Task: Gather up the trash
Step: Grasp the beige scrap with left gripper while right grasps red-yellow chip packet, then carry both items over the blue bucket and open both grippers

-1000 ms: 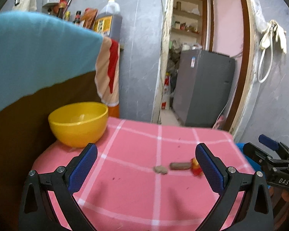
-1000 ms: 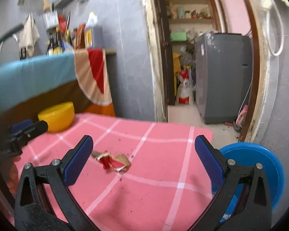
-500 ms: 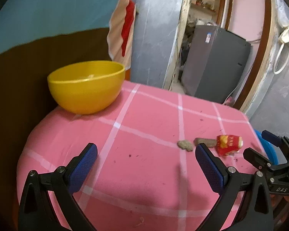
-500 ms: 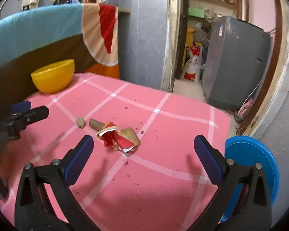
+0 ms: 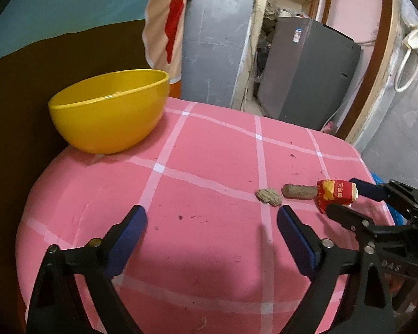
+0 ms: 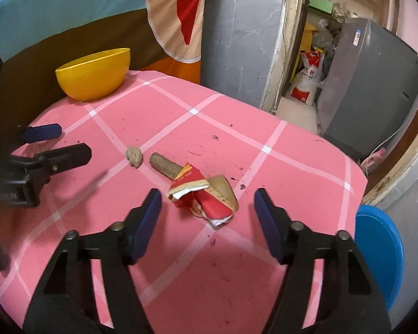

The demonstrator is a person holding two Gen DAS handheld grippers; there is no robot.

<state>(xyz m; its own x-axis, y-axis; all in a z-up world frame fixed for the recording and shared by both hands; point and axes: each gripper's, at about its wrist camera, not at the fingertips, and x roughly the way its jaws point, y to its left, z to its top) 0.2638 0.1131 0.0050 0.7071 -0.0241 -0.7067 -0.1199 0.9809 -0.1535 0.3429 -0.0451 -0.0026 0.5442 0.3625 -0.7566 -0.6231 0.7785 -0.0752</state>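
Nothing collected yet, by the look of things. Three pieces of trash lie together near the right side of the bench (image 6: 292,128), on its pink checked cloth: a crumpled red wrapper (image 6: 206,197), a brown stick-like piece (image 6: 164,164) touching it on the far side, and a small tan lump (image 6: 133,156) just beside that.

The yellow bowl (image 6: 93,75) stands at the bench's far left corner, well apart from the trash. From the left wrist view its inside looks bare, though the bottom is not fully visible. A blue tub (image 6: 381,250) sits below the bench's right edge. Which of the two is meant as the bin I cannot tell.

Right gripper (image 6: 207,208): pointing down at the wrapper, which sits ahead of and between its fingers. The jaws have just been closing, but a clear gap remains on both sides; no grip yet.

Left gripper (image 5: 211,228): fingers wide apart, jaws just narrowed a little, nothing between them but cloth. The lump lies just beyond its right finger.

Judgement: first pickup under way, wrapper first. All three pieces remain to be lifted and dropped.
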